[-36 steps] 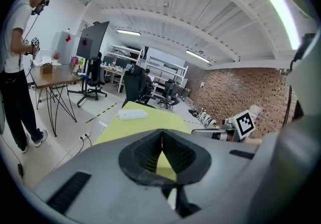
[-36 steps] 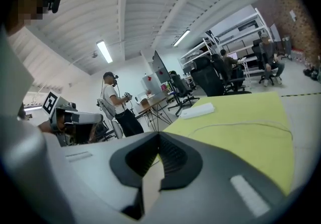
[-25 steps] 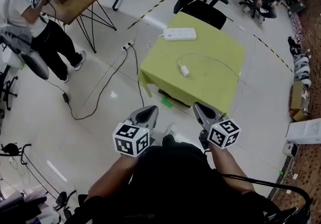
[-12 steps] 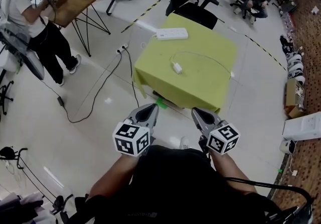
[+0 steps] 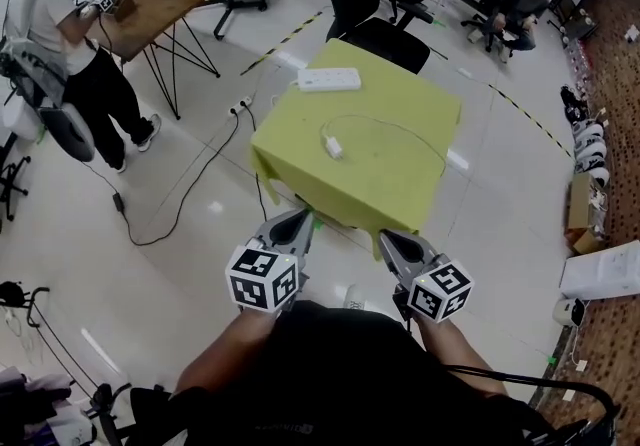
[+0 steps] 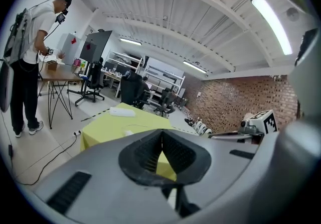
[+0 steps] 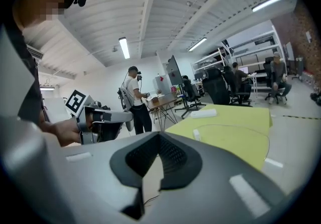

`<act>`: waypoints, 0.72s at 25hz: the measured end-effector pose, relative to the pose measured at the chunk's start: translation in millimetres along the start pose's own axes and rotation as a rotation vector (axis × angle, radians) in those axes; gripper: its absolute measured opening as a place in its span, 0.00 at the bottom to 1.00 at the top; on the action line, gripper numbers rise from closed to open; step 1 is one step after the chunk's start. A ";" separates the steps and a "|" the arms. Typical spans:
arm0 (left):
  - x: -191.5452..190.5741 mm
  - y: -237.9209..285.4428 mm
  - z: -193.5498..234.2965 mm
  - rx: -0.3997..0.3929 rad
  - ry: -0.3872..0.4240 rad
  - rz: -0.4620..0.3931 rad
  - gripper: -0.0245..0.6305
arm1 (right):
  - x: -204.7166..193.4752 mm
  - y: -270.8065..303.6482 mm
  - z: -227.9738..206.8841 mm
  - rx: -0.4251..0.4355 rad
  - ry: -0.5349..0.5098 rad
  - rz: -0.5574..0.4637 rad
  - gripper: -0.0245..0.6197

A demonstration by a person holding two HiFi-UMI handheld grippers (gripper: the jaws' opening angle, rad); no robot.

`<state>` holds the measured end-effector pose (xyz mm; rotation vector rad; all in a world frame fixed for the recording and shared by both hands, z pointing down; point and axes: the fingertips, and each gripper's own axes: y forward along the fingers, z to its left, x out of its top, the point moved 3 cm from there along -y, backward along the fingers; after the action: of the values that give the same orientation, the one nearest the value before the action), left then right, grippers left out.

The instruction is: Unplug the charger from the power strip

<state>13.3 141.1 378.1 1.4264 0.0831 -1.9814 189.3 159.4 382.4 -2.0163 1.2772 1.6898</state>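
Observation:
A white power strip point(image 5: 328, 80) lies near the far edge of a table under a yellow-green cloth point(image 5: 400, 184). A small white charger point(image 5: 333, 147) lies on the cloth nearer me, apart from the strip, and its thin white cable point(image 5: 415, 134) loops to the right. Both grippers hang over the floor short of the table's near edge. My left gripper point(image 5: 296, 223) and right gripper point(image 5: 389, 240) are shut with nothing between the jaws. The left gripper view shows the strip point(image 6: 123, 112) and the charger point(image 6: 129, 132) beyond its closed tips point(image 6: 161, 133). The right gripper view shows the same strip point(image 7: 203, 113) and charger point(image 7: 196, 134).
A black office chair point(image 5: 385, 34) stands behind the table. At the left a person point(image 5: 60, 29) works at a wooden table point(image 5: 160, 4). Black cables point(image 5: 190, 189) and a floor socket point(image 5: 240, 106) lie left of the cloth. Boxes point(image 5: 600, 269) sit at the right.
The table has come nearer and slid left in the head view. Both grippers have moved forward toward its near edge, still shut and empty.

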 end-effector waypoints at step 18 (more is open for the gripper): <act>-19.9 5.4 -29.6 0.001 0.048 0.098 0.05 | -10.9 -3.0 -9.3 0.056 0.018 -0.012 0.04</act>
<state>43.7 159.3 385.2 1.4518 0.0327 -1.8684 198.3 160.3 393.9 -2.0076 1.3007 1.6165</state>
